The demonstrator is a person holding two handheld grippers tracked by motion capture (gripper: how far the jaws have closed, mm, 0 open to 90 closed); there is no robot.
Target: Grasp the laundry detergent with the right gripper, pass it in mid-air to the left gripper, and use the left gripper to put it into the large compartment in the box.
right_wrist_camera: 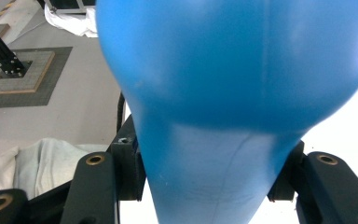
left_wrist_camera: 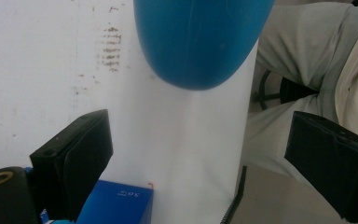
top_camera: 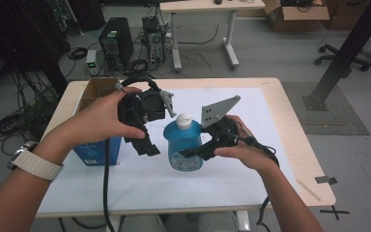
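Your right hand-held gripper is clamping the blue bottle low on its narrow part, above the middle of the worktop. Your left hand-held gripper is hanging wide open, holding nothing, just left. The bottle's heavy, rounded body could be swinging or slipping out.

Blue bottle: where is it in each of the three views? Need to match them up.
High view: blue bottle at centre, white cap up, right gripper clamped on it.
Left gripper view: top centre, beyond the open jaws.
Right gripper view: across most of the frame, pinched between the jaws.
Shared landmark: the white sheet under it.
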